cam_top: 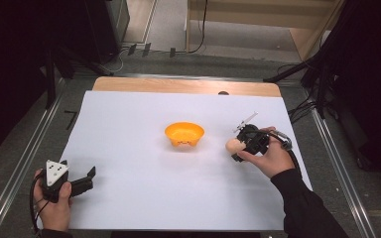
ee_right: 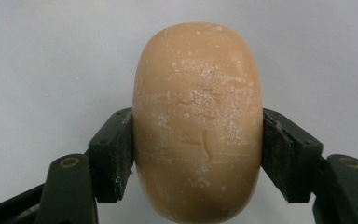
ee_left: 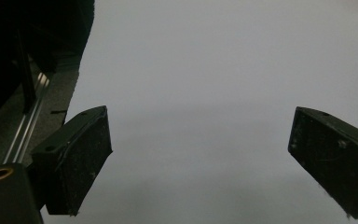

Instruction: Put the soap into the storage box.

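The tan oval object [ee_right: 198, 121] is looking like a matt bar of soap, scuffed and dusted with whitish flecks. The orange bowl [cam_top: 184, 134] is appearing smooth, possibly plastic, though it is small here. The white sheet [cam_top: 144, 188] is looking matt, like paper, over a wooden table [cam_top: 178, 86]. The fingers [ee_right: 112, 154] are showing matt black plastic, dusty.

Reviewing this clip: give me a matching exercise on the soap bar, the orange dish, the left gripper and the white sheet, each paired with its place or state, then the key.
Things
1. rounded peach-coloured soap bar
2. orange plastic dish
3. left gripper
4. white sheet covering the table

Places or states
A. jaws open with nothing between them, near the table's front left corner
B. clamped between the right gripper's jaws
C. lies flat under everything
D. stands alone at mid-table

Pairs: 1-B, 2-D, 3-A, 4-C
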Tool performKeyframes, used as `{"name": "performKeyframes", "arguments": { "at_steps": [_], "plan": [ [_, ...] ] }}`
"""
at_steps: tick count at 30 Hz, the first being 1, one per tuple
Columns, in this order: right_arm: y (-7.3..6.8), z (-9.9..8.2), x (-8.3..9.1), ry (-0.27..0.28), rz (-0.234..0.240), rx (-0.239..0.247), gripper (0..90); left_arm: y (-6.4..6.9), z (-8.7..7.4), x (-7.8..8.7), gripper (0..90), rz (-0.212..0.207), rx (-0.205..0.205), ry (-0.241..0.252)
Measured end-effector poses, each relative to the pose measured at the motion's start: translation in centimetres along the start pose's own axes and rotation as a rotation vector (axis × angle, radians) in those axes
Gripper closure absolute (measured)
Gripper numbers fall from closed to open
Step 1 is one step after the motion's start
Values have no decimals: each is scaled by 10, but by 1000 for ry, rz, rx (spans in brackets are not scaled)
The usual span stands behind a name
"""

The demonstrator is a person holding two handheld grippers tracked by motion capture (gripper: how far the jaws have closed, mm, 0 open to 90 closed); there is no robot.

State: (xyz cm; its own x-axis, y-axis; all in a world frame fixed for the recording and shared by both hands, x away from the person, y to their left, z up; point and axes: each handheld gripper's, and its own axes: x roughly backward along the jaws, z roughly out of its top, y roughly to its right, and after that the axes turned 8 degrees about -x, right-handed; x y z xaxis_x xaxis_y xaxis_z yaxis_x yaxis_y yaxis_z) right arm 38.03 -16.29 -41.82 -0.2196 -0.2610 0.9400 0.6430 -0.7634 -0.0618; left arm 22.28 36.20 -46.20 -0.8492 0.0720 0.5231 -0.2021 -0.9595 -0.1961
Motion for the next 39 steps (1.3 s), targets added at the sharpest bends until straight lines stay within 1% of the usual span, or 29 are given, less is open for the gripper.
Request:
{"name": "performKeyframes", "arguments": {
  "at_steps": [6,9,10,12,15,18,21,23,27,31,34,37,38,39],
  "plan": [
    [-2,7,-4,5,9,31,330,0,0,0,69,4,-1,2],
    [-3,10,-6,5,10,37,330,1,0,0,69,3,-2,6],
    [-3,11,-6,8,9,49,330,1,0,0,69,5,-2,5],
    [-4,13,-6,13,13,52,330,1,0,0,70,6,-5,4],
    [-5,16,-5,20,18,75,330,1,0,0,69,3,-4,8],
    [-5,19,-2,17,10,94,330,1,-1,0,70,3,-5,12],
    [-6,21,1,30,14,93,330,1,0,0,70,5,-6,10],
    [-6,22,3,28,10,105,330,1,0,0,69,6,-6,10],
    [-5,23,5,41,12,115,330,1,-1,1,70,6,-9,11],
    [-3,24,9,67,9,127,330,1,0,0,70,5,-9,5],
    [-3,26,12,77,7,158,330,1,0,-1,70,2,-6,2],
    [-4,28,15,82,1,169,329,1,0,0,69,1,-5,2],
    [-5,30,16,91,3,184,330,1,0,0,69,2,-7,2],
    [-5,31,17,93,2,188,330,1,0,0,69,3,-8,3]
  ]
}}
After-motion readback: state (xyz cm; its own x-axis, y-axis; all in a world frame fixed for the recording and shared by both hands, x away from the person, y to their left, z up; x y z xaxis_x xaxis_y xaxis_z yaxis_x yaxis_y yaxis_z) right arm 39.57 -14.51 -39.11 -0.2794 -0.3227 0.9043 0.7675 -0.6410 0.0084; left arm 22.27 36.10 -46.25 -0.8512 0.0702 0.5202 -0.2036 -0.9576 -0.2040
